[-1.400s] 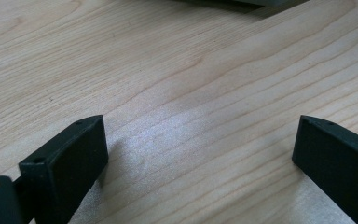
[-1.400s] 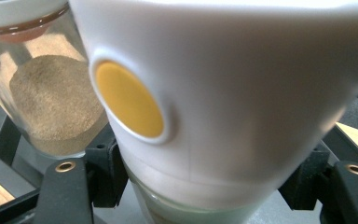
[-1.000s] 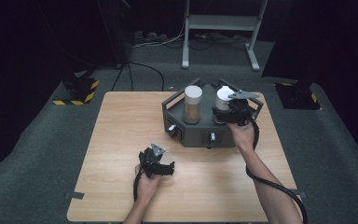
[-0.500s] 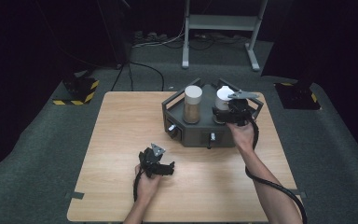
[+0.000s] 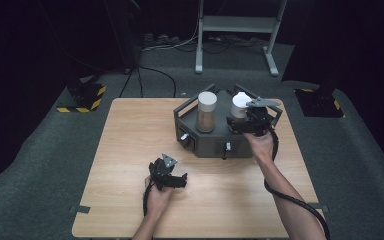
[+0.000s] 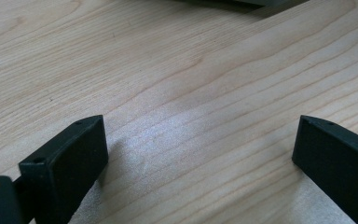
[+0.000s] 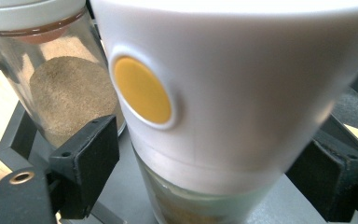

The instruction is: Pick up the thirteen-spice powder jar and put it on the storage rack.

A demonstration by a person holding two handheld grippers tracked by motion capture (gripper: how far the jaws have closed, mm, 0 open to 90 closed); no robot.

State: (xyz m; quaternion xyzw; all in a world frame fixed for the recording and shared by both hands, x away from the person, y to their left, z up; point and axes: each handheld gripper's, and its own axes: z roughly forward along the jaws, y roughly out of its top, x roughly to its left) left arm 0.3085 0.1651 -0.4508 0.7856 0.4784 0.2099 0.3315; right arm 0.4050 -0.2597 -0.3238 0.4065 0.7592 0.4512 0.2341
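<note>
A glass jar with a white cap and a yellow dot [image 7: 142,91] stands in the dark grey rack [image 5: 207,142] at the far right of the table. My right gripper [image 5: 247,120] is at this jar. Its jaws have just been opening and now stand open on either side of the jar [image 5: 240,102], with the pads [image 7: 86,161] apart from the glass. A second jar [image 5: 206,111] with brown powder [image 7: 70,93] stands to its left in the rack. My left gripper [image 5: 172,180] rests low over the bare wooden table [image 6: 177,70], open with nothing between its fingers.
The rack has raised corner walls [image 5: 185,107] and small knobs on its front face [image 5: 184,136]. The table's front half is bare wood [image 5: 220,200]. Beyond the table lie a dark floor, cables and a metal stand [image 5: 235,30].
</note>
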